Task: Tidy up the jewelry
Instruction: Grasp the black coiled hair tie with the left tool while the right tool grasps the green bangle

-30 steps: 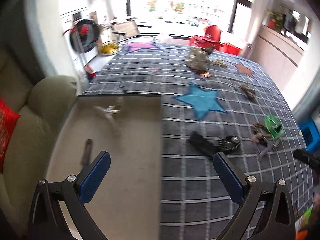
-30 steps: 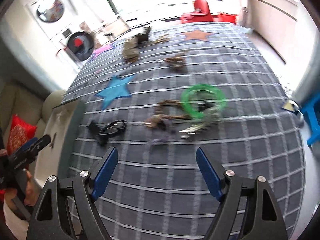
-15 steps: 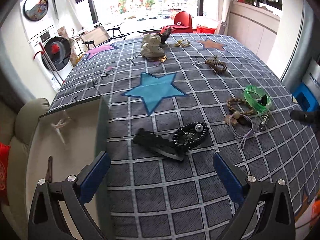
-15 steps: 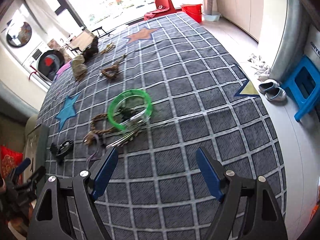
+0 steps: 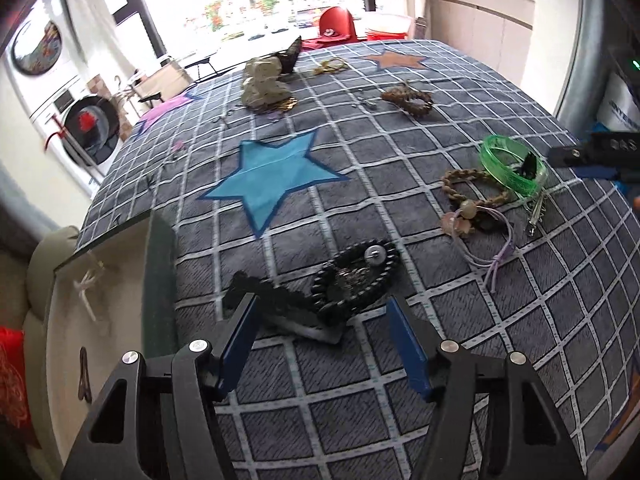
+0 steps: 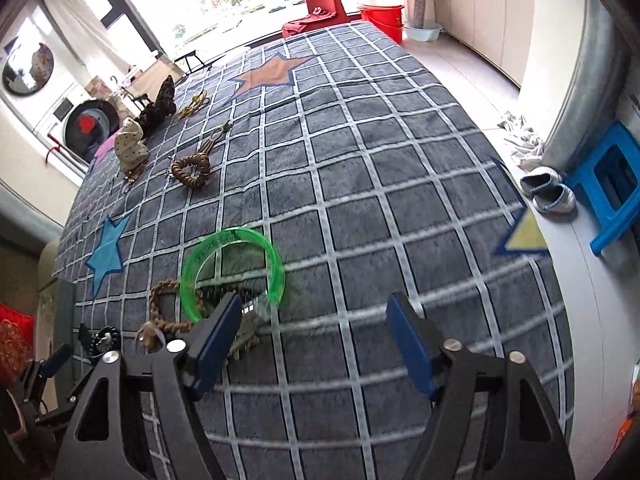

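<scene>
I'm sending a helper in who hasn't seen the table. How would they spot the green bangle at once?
Start at the blue star on the grey checked cloth and look right, toward the table's edge. The green bangle lies there, overlapping a braided tan bracelet and some metal clips. It alone is a rigid, see-through, bright green hoop.

No legible text, only cut-off letters on white packaging [image 5: 622,114]
</scene>
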